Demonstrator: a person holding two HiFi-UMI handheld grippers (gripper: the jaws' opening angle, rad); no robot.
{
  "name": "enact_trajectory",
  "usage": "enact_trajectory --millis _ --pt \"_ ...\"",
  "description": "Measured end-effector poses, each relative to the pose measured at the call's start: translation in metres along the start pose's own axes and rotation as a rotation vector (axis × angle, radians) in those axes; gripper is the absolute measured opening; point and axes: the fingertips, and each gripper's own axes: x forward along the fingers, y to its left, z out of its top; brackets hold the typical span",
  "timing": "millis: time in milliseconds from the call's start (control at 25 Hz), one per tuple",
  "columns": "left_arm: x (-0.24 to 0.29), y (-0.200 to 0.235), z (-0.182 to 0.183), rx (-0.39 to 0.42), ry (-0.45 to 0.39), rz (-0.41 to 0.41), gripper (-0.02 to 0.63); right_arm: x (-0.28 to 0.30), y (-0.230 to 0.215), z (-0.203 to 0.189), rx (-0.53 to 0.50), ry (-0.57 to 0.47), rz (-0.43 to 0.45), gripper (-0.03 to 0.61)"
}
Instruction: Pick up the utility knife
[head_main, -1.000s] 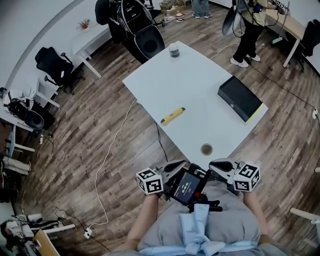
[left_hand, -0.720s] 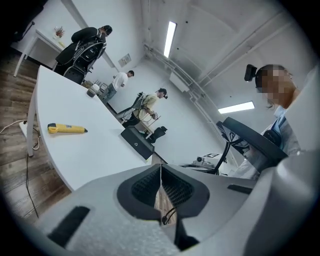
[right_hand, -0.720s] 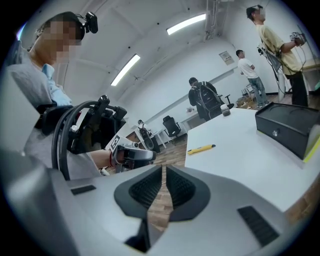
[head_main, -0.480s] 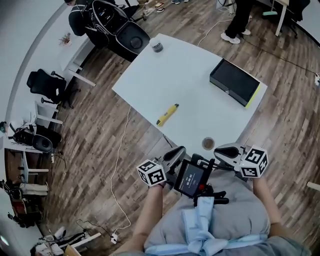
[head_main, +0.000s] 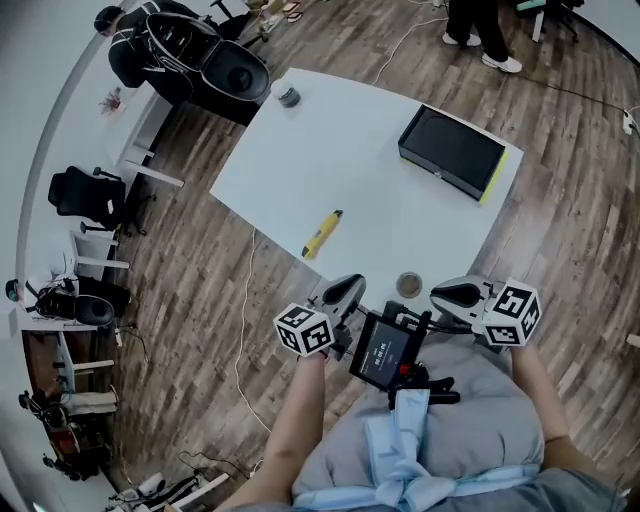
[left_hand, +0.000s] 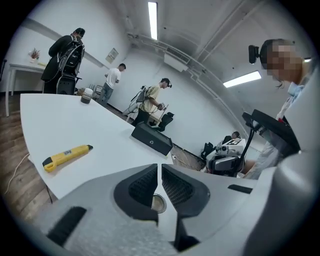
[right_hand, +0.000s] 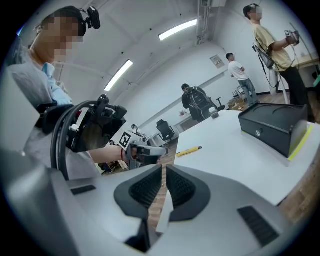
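Yellow utility knife (head_main: 321, 234), black ends, flat on table (head_main: 380, 180); left claw (left_hand: 159, 167), right claw (right_hand: 164, 169) pressed together.

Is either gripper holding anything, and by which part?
Nothing is held. Left gripper and right gripper are shut, empty; the utility knife lies on the table.

Bright even ceiling strip light (left_hand: 152, 19); sharp frames; heavy fisheye, dark vignetted corners.
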Motion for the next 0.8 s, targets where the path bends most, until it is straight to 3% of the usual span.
enact_trajectory --millis 480,800 --pt "0.016 0.051 0.004 0.091 0.1 0.147 0.02 -0.016 -0.014 -0.005 0.029 -0.026 -0.036 0.031" --pt "0.03 0.071 -0.008 0.169 0.198 0.19 0.02 -0.028 -0.02 -0.01 0.042 -0.039 -0.061 0.031"
